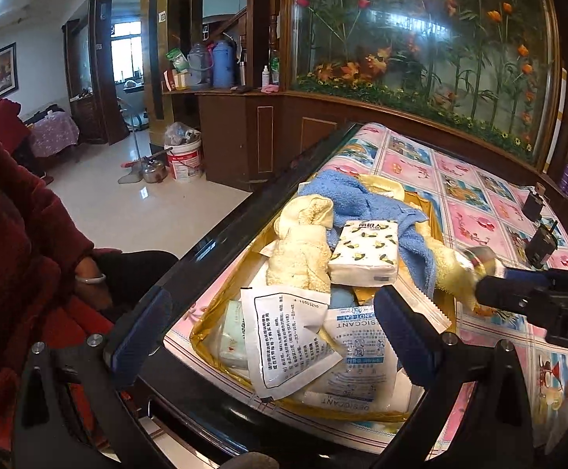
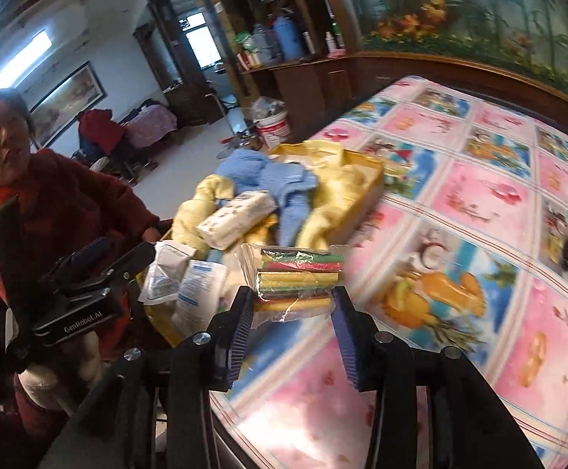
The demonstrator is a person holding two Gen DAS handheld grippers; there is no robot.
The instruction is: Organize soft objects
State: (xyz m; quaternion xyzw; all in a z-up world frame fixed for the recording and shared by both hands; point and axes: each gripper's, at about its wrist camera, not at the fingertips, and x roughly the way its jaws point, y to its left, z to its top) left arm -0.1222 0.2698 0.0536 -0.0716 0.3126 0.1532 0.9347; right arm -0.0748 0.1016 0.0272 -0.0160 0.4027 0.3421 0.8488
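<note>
A gold tray (image 1: 438,314) on the table holds a blue towel (image 1: 366,199), a yellow fleece cloth (image 1: 303,246), a tissue pack (image 1: 364,254) and white desiccant packets (image 1: 356,348). My left gripper (image 1: 272,336) hovers open above the tray's near end, empty. My right gripper (image 2: 291,324) is open, its pads on either side of a clear bag of coloured sticks (image 2: 297,281) lying by the tray (image 2: 366,191). The right gripper also shows at the right of the left wrist view (image 1: 491,273), over the bag. The towel (image 2: 268,179) and tissue pack (image 2: 237,215) show in the right wrist view too.
The table wears a pink and blue flowered cover (image 2: 459,203). Two small dark objects (image 1: 538,222) stand at its far right. A seated person in red (image 2: 49,203) is at the table's left edge. A wooden cabinet with a flower display (image 1: 420,58) runs behind.
</note>
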